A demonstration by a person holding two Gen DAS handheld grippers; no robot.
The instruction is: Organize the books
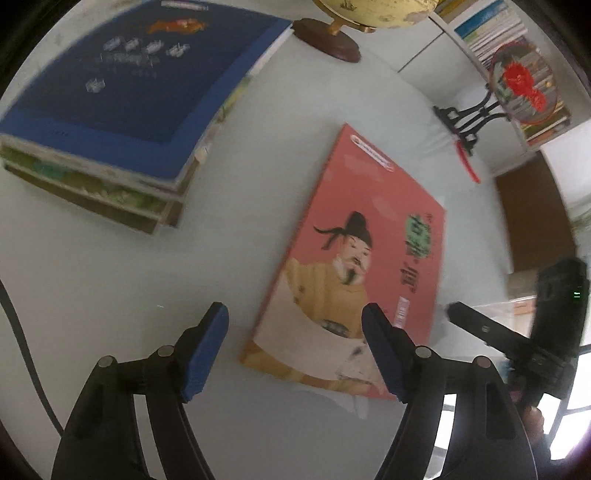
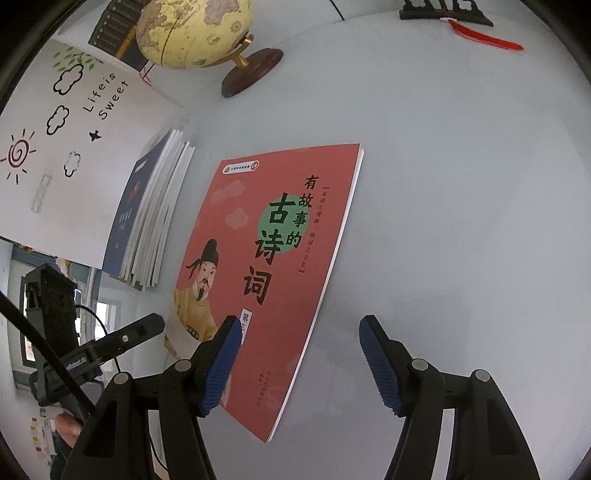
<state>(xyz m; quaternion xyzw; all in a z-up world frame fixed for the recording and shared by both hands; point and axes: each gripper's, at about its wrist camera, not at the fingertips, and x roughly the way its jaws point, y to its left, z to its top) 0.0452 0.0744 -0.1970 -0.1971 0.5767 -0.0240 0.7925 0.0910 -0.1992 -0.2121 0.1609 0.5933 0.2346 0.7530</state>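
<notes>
- Left wrist view: the left gripper (image 1: 295, 350) hangs wide open, gripping nothing; its right pad overlaps the pink book (image 1: 354, 266), lying flat apart from the book stack (image 1: 122, 110), probably next for stacking.
- The right gripper (image 2: 299, 363) gapes empty, straddling that book's right edge, seemingly to pinch it.

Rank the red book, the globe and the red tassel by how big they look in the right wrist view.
1. red book, clearly largest, though also nearest the camera.
2. globe, partly cut off at the top edge.
3. red tassel, smallest.
</notes>
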